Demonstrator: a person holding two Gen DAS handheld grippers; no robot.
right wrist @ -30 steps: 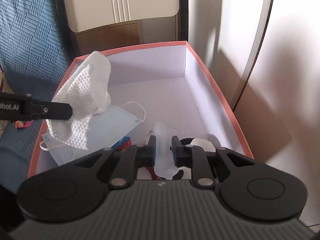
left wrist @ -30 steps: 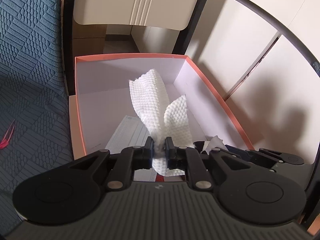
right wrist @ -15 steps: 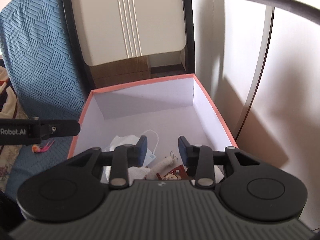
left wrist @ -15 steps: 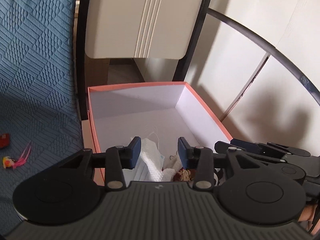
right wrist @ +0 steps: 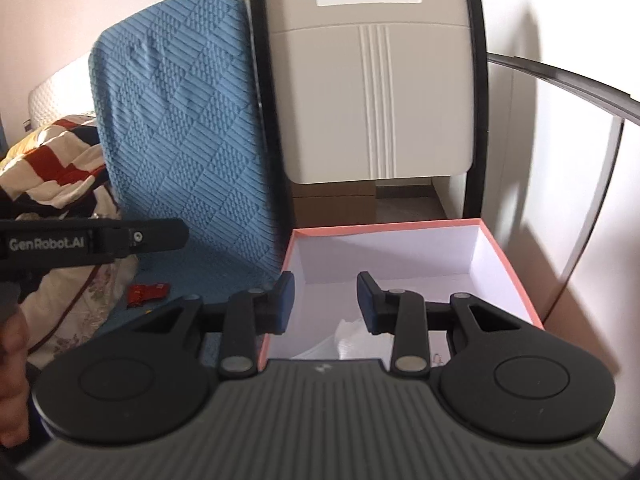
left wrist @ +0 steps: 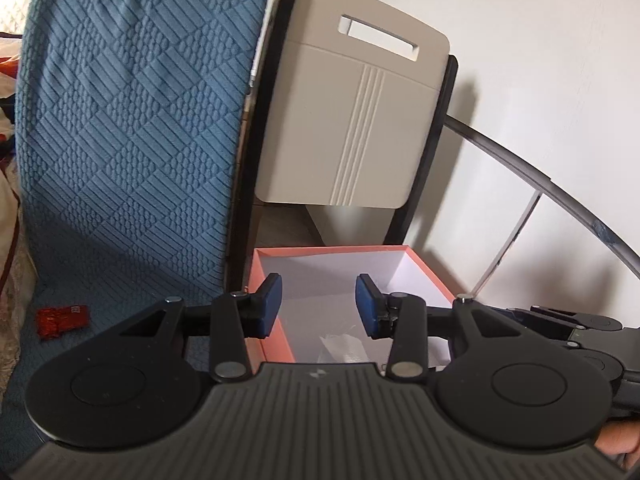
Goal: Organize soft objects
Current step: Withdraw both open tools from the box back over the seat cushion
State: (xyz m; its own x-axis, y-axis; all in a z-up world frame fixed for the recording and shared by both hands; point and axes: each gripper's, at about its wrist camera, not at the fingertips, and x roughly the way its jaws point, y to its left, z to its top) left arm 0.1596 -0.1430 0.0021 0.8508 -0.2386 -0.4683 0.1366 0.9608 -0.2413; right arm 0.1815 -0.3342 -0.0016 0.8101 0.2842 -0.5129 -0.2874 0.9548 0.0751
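Note:
A salmon-rimmed cardboard box (left wrist: 340, 276) with white inside walls stands just ahead of both grippers. In it lies a white textured cloth (left wrist: 344, 346), mostly hidden behind the gripper bodies; the right wrist view also shows the box (right wrist: 384, 256) and the cloth (right wrist: 356, 340). My left gripper (left wrist: 319, 306) is open above the box's near left part, nothing between its blue pads. My right gripper (right wrist: 326, 302) is open too, raised over the box's near edge and empty. A small red soft item (left wrist: 62, 318) lies on the blue cushion, left of the box.
A blue quilted cushion (left wrist: 132, 140) leans left of the box. A beige chair back (right wrist: 376, 100) with a black frame rises behind it. A patterned blanket (right wrist: 52, 160) lies far left. White wall and a dark curved rail (left wrist: 560, 184) are on the right.
Both grippers opened and let their white cloths drop into the box. Then both rose and drew back from it, so more of the chair and the cushion shows.

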